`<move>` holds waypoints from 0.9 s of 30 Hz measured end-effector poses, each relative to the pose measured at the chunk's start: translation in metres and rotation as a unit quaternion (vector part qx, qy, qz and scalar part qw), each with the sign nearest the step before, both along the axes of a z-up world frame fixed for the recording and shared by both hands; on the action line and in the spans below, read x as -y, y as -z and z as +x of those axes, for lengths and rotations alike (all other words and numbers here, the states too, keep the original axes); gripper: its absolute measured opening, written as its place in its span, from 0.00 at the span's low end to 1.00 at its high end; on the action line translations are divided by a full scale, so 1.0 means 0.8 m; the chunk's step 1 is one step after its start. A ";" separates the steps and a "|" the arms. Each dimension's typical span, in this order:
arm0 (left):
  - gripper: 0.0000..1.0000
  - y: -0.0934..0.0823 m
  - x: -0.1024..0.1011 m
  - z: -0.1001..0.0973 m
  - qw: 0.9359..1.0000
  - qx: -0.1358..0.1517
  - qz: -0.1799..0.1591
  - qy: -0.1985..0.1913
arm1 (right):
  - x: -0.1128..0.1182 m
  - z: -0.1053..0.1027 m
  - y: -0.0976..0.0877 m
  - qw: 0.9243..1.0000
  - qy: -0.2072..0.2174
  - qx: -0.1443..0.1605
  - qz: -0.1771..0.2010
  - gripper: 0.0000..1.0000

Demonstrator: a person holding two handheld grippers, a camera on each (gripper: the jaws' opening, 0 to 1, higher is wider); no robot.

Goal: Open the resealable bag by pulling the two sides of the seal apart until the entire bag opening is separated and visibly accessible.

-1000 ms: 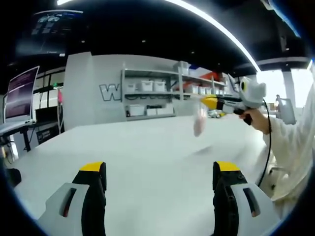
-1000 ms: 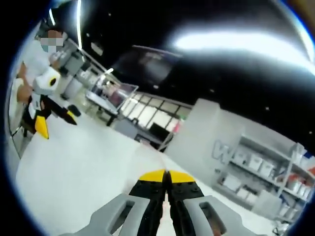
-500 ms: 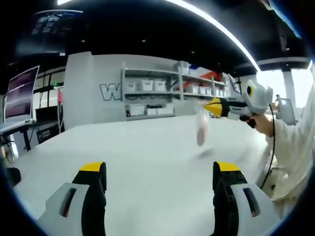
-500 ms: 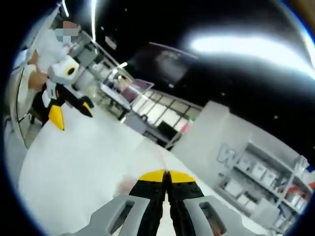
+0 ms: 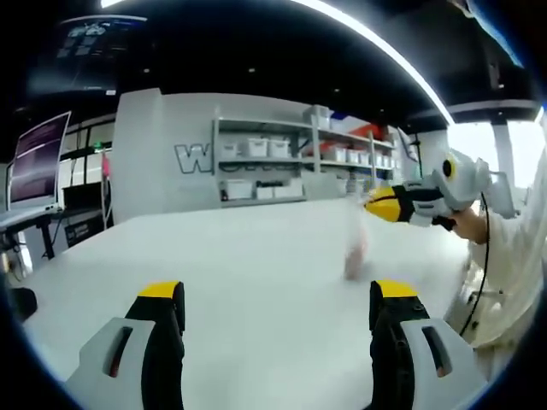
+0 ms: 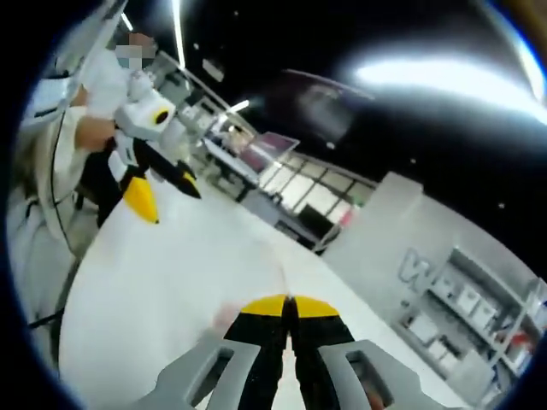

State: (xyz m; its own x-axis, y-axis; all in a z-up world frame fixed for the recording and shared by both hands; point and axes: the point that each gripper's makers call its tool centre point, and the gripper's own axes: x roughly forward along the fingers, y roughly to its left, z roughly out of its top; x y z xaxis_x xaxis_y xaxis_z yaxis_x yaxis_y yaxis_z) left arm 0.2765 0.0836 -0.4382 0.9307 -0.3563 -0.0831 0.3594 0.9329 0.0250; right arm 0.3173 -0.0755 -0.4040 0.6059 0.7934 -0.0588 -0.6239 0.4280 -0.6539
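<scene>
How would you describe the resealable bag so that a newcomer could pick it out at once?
Start at the wide white table. Above its right side the right gripper reaches in with yellow-tipped fingers closed. Hanging from them is the bag: a blurred, see-through pouch with a pinkish tint, the one thing held in the air over the table.

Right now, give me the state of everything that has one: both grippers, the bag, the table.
left gripper: open, jaws wide apart, holding nothing, above the table.
right gripper: shut on the bag's top edge, held in the air.
resealable bag: hanging from the right gripper, blurred; whether the seal is parted I cannot tell.
table: white top, bare beneath the left gripper.
</scene>
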 end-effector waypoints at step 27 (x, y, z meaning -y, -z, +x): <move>0.88 -0.002 0.007 -0.003 1.000 0.001 -0.002 0.009 | -0.027 -0.099 0.081 0.990 -0.073 -0.109 -0.054 0.00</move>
